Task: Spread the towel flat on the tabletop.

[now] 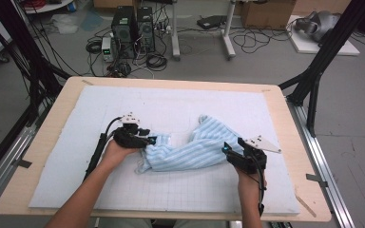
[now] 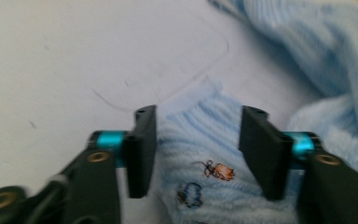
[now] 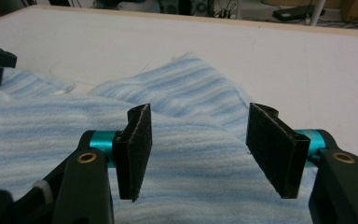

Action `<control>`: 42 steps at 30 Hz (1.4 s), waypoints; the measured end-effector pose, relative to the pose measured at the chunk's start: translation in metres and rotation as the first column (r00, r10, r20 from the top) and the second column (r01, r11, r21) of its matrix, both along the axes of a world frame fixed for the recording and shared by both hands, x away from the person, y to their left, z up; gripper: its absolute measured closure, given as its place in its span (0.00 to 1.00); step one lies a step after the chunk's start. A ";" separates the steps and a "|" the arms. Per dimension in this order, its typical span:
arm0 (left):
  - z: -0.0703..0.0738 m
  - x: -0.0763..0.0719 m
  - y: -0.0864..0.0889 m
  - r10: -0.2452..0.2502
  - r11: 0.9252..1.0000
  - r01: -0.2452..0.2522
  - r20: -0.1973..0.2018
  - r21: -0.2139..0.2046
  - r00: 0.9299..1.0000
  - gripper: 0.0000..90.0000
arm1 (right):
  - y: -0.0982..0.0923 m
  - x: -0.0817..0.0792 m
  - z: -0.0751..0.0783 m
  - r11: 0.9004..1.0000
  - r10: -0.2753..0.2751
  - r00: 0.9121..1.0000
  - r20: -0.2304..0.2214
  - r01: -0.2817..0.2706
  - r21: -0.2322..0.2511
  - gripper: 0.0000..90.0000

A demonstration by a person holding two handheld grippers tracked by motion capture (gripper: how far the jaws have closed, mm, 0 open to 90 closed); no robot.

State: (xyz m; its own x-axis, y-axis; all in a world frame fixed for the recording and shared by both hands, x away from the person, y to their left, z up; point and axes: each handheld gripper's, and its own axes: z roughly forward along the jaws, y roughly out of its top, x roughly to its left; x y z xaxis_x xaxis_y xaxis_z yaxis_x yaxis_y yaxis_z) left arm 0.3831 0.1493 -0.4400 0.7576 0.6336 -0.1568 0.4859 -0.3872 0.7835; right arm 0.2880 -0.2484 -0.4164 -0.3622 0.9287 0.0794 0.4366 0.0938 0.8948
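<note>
Cloth (image 1: 190,149) lies between both open tongs.

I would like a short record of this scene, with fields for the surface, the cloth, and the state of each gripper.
surface: white mat on a wooden table
cloth: light blue striped garment, crumpled near the middle of the mat
cloth detail: small embroidered marks near a ribbed edge, seen in the left gripper view
left gripper: open, jaws either side of the ribbed edge
right gripper: open, jaws spread over the striped fabric
hands: one holds each gripper, entering from the bottom of the high view
</note>
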 end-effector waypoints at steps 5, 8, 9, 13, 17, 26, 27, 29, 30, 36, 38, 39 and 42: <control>0.002 -0.007 0.009 0.040 0.997 -0.040 0.004 0.069 0.999 0.95 | 0.007 0.004 -0.002 1.000 0.025 1.000 -0.004 -0.025 0.008 0.44; 0.007 -0.013 0.022 0.086 0.995 -0.087 0.016 0.044 0.996 0.95 | 0.013 0.006 -0.002 0.999 0.043 0.999 -0.003 -0.043 0.005 0.44; 0.009 -0.016 0.027 0.105 0.994 -0.105 0.021 0.037 0.994 0.95 | 0.015 0.006 -0.002 0.999 0.045 0.999 -0.003 -0.045 0.005 0.44; 0.018 -0.028 0.053 0.171 0.985 -0.172 0.045 0.023 0.984 0.95 | 0.025 0.010 -0.003 0.998 0.070 0.997 -0.018 -0.070 0.000 0.44; 0.023 -0.041 0.078 0.238 0.971 -0.237 0.049 -0.020 0.970 0.95 | 0.043 0.016 -0.007 0.991 0.136 0.990 -0.045 -0.136 -0.002 0.41; 0.026 -0.057 0.098 0.268 0.962 -0.267 0.023 -0.051 0.963 0.95 | 0.095 0.019 -0.023 0.928 0.368 0.919 -0.144 -0.372 -0.006 0.29; 0.026 -0.059 0.098 0.263 0.964 -0.262 0.018 -0.052 0.965 0.95 | 0.101 0.018 -0.024 0.920 0.382 0.911 -0.158 -0.390 -0.027 0.30; 0.025 -0.063 0.099 0.255 0.965 -0.254 0.012 -0.060 0.967 0.95 | 0.106 0.018 -0.028 0.911 0.390 0.901 -0.189 -0.407 -0.062 0.40; 0.025 -0.064 0.099 0.252 0.966 -0.251 0.011 -0.063 0.968 0.95 | 0.107 0.017 -0.030 0.906 0.393 0.896 -0.209 -0.415 -0.077 0.45; 0.025 -0.072 0.098 0.221 0.970 -0.221 -0.019 -0.100 0.975 0.95 | 0.100 0.014 -0.031 0.893 0.397 0.887 -0.236 -0.433 -0.126 0.94; 0.021 -0.076 0.096 0.195 0.975 -0.198 -0.038 -0.102 0.980 0.95 | 0.096 0.011 -0.031 0.889 0.398 0.887 -0.234 -0.436 -0.141 0.96; 0.020 -0.079 0.095 0.184 0.977 -0.187 -0.043 -0.098 0.982 0.95 | 0.094 0.009 -0.031 0.888 0.400 0.886 -0.234 -0.438 -0.141 0.97; 0.018 -0.084 0.094 0.170 0.980 -0.172 -0.027 -0.098 0.985 0.94 | 0.087 0.005 -0.030 0.884 0.399 0.887 -0.233 -0.440 -0.158 0.97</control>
State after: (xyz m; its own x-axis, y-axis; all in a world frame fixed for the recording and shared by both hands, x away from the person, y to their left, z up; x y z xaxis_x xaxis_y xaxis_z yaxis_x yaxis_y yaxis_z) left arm 0.2987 0.2429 -0.4222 0.6358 0.7342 -0.2383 0.5529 -0.2177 0.8043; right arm 0.2930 -0.1614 -0.4465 -0.7181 0.6958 0.0137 0.4735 0.4741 0.7423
